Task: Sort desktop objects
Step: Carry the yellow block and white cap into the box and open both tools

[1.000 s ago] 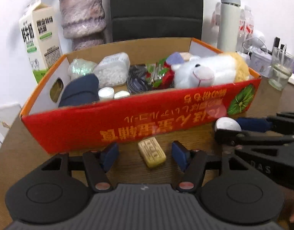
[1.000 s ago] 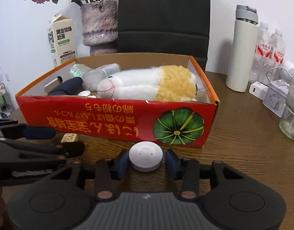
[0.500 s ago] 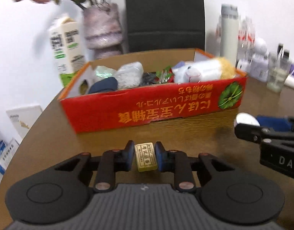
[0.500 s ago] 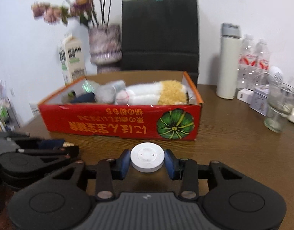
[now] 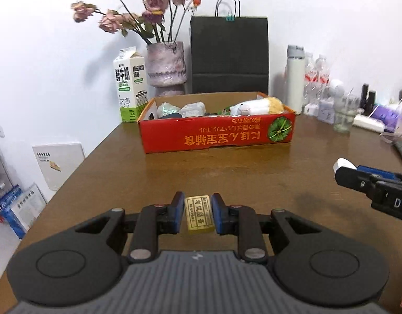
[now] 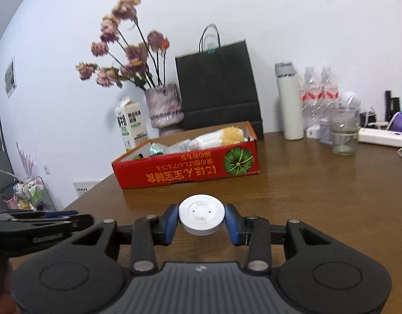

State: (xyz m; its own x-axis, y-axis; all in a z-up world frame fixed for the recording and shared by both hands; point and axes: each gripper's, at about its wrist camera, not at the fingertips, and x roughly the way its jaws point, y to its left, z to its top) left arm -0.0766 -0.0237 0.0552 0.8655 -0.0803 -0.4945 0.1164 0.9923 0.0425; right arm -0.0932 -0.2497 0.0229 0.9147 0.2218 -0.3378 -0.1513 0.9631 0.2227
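Your left gripper [image 5: 198, 216] has its blue pads [image 5: 176, 214] pressed against both sides of the small gold block [image 5: 199, 216], which stands clamped between them, printed face up, above the wooden table [image 5: 122, 172]. Your right gripper [image 6: 201, 221] is closed the same way on the round white puck [image 6: 201, 217], one pad at each side of its rim. Ahead of both tools lies a bare stretch of tabletop reaching to the red cardboard box [image 5: 216, 133], well apart from the fingers, with its near wall facing you and its top open. The table's left edge runs diagonally close by your left side, with the floor and a white panel [image 5: 59, 162] beyond it; the right side is more crowded. The left view shows the box contents better: a plush sheep [image 5: 253, 107] at the right end and clear bags [image 5: 193, 109] near the middle. It also catches the right tool from the side, the puck's white edge poking out at its tip. The right view shows the left tool only as a dark shape at its lower left, so the block cannot be seen there. Behind the box stand a milk carton [image 5: 128, 83], a vase of dried roses [image 5: 166, 65] and a black paper bag [image 5: 229, 52] against a white wall; a white thermos [image 6: 290, 102], water bottles [image 6: 318, 91] and a glass jar [image 6: 343, 130] sit at the right.
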